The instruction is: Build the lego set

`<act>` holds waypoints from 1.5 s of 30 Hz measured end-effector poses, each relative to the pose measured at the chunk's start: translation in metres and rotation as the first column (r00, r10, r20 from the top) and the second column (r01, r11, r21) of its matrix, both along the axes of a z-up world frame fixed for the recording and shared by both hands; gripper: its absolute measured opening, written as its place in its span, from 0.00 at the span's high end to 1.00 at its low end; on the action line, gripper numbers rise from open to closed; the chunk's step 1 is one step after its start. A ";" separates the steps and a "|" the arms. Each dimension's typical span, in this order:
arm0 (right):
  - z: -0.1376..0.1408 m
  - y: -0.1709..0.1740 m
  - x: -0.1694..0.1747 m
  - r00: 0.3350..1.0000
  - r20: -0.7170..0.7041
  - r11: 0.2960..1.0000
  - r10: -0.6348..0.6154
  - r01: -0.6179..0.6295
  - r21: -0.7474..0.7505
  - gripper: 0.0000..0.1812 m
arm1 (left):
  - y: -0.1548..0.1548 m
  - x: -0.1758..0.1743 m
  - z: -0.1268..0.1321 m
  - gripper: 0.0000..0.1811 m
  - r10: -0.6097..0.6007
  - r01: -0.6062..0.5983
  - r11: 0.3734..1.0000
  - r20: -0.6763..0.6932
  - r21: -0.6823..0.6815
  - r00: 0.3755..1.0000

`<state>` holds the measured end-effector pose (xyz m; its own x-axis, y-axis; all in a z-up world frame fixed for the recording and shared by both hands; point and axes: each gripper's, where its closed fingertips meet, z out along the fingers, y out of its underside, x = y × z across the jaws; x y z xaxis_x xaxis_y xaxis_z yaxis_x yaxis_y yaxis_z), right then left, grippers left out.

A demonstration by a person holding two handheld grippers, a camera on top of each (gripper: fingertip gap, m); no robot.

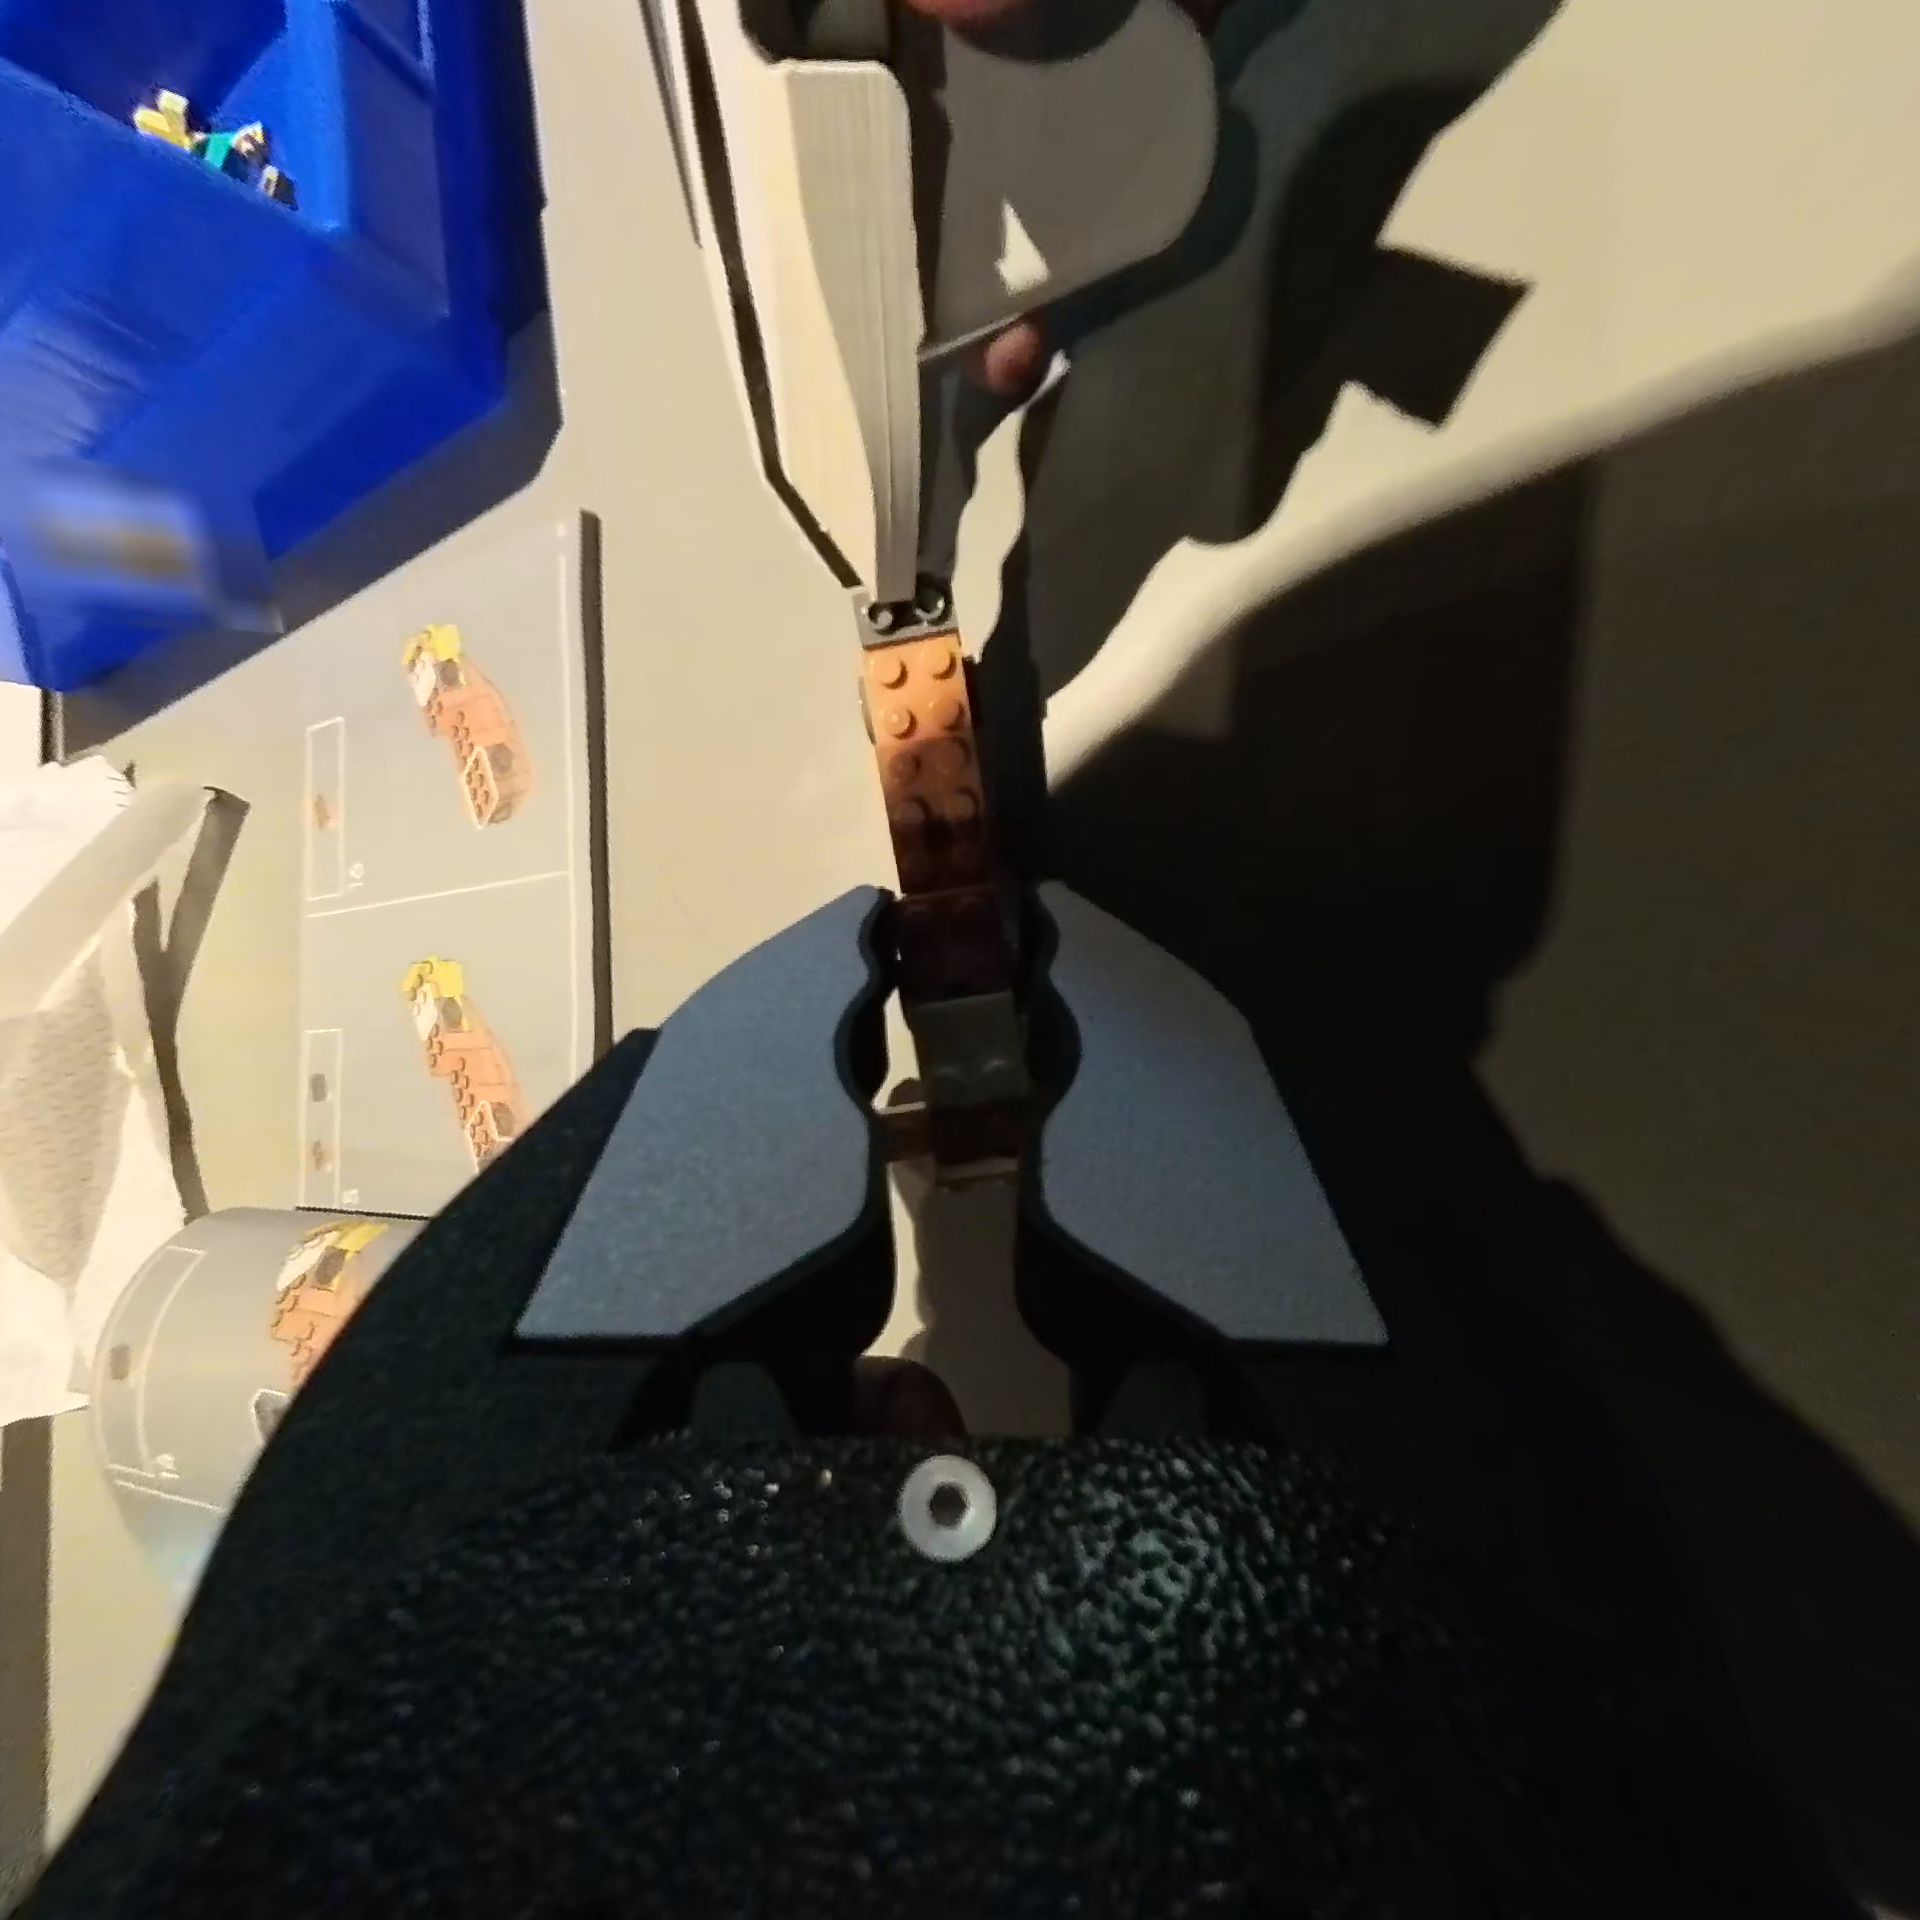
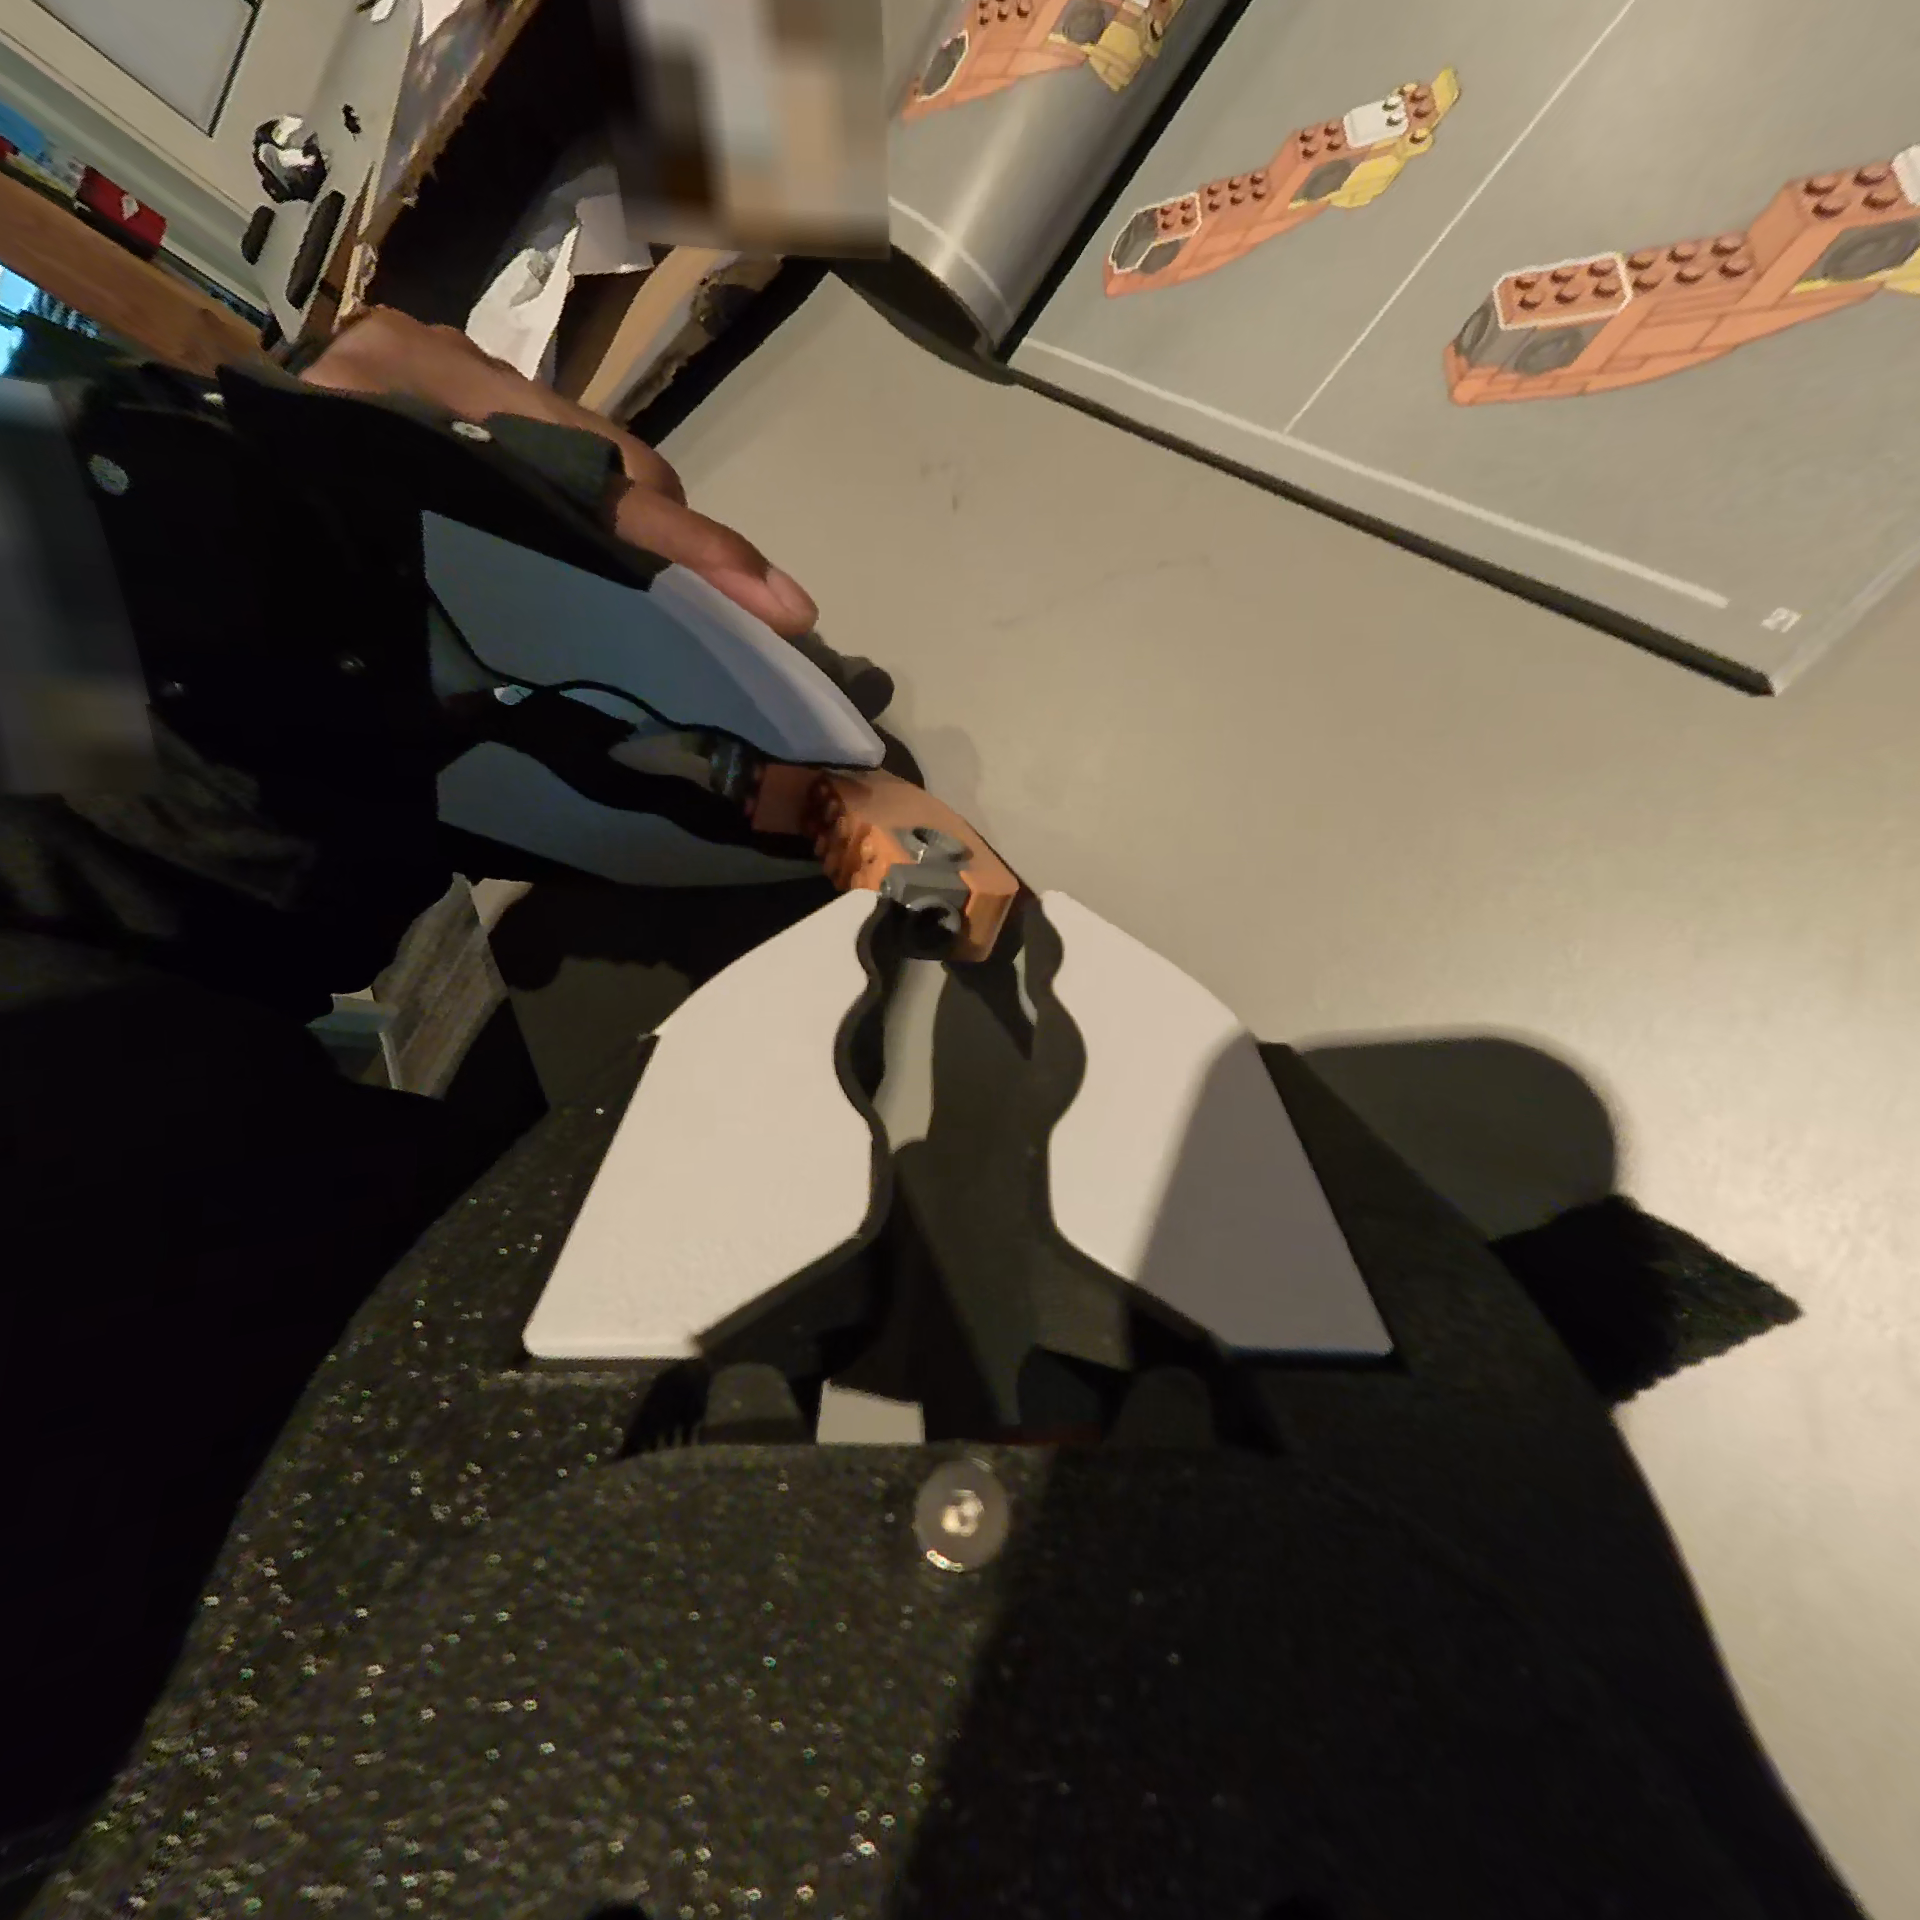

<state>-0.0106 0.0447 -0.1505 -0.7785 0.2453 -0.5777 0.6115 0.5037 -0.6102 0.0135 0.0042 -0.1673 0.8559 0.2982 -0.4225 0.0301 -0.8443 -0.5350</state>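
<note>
Two grippers are meeting over the grey table: my left gripper is reaching forward and my right gripper is coming against it. Shadow is hiding the near end of the orange lego assembly, so its bricks there are hard to tell. Both pairs of fingers are pinching this assembly, one at each end, above the table beside the instruction booklet.

a pale grey table lay under hard light with sharp dark shadows; a wooden shelf stood behind.
</note>
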 end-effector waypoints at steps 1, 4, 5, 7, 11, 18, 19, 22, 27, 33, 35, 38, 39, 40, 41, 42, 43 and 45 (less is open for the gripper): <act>0.000 -0.001 0.000 1.000 -0.003 1.000 0.002 -0.002 0.002 0.87 | -0.001 0.000 0.000 0.88 0.001 -0.001 1.000 0.002 0.002 1.000; 0.001 -0.003 0.000 1.000 0.004 1.000 0.013 -0.013 0.004 0.85 | -0.003 -0.001 -0.002 0.88 0.007 -0.007 1.000 0.013 0.001 1.000; 0.002 -0.003 0.001 1.000 0.012 1.000 0.018 -0.018 0.004 0.85 | -0.003 -0.001 -0.002 0.88 0.007 -0.007 1.000 0.012 0.003 1.000; 0.002 -0.004 0.001 0.999 0.029 1.000 0.019 -0.019 0.001 0.85 | -0.004 -0.001 -0.002 0.88 0.011 -0.011 1.000 0.007 0.003 1.000; 0.005 -0.005 0.010 0.994 0.101 0.999 0.038 -0.036 -0.019 0.83 | -0.003 -0.002 -0.002 0.88 0.025 -0.025 1.000 0.001 0.014 1.000; 0.000 -0.006 0.011 0.996 0.092 1.000 0.019 -0.018 -0.006 0.87 | -0.002 -0.002 -0.001 0.88 0.037 -0.037 0.998 -0.006 0.055 0.999; 0.000 -0.004 0.009 0.997 0.074 1.000 0.017 -0.016 -0.005 0.86 | -0.003 -0.002 -0.001 0.88 0.039 -0.038 0.998 -0.009 0.057 0.999; 0.002 0.002 0.005 1.000 0.015 0.999 0.027 -0.027 -0.026 0.83 | -0.003 -0.002 -0.001 0.88 0.033 -0.032 0.998 -0.018 0.053 0.999; 0.001 0.018 -0.002 0.996 -0.072 0.998 0.054 -0.056 -0.032 0.85 | -0.003 -0.001 -0.002 0.88 0.013 -0.014 0.999 0.017 0.037 1.000; -0.005 0.026 -0.009 0.978 -0.184 0.995 0.098 -0.101 -0.006 0.85 | -0.005 -0.003 -0.004 0.88 -0.023 0.025 0.999 0.070 -0.023 0.997; -0.007 0.025 -0.006 0.961 -0.241 0.990 0.138 -0.137 0.019 0.85 | -0.005 -0.005 -0.004 0.88 -0.029 0.033 0.998 0.078 -0.049 0.997; -0.008 0.024 -0.001 0.942 -0.286 0.984 0.175 -0.172 0.036 0.85 | -0.005 -0.007 -0.006 0.87 -0.029 0.038 0.996 0.098 -0.084 0.995; -0.008 0.024 0.001 0.938 -0.293 0.983 0.184 -0.181 0.036 0.85 | -0.005 -0.007 -0.006 0.87 -0.030 0.040 0.995 0.101 -0.093 0.994; -0.008 0.024 0.001 0.935 -0.298 0.982 0.190 -0.187 0.036 0.84 | -0.005 -0.007 -0.006 0.86 -0.030 0.040 0.994 0.106 -0.097 0.994; -0.008 0.024 0.002 0.933 -0.304 0.981 0.193 -0.191 0.035 0.84 | -0.004 -0.007 -0.006 0.84 -0.028 0.039 0.995 0.112 -0.097 0.993; -0.007 0.024 0.002 0.931 -0.307 0.980 0.196 -0.195 0.032 0.84 | -0.004 -0.007 -0.006 0.83 -0.026 0.037 0.995 0.119 -0.093 0.993; -0.007 0.024 0.002 0.930 -0.310 0.980 0.197 -0.198 0.030 0.84 | -0.003 -0.007 -0.005 0.83 -0.024 0.035 0.996 0.126 -0.087 0.992; -0.006 0.024 0.001 0.927 -0.321 0.980 0.193 -0.195 0.026 0.84 | -0.003 -0.008 -0.003 0.82 -0.016 0.026 0.997 0.127 -0.078 0.992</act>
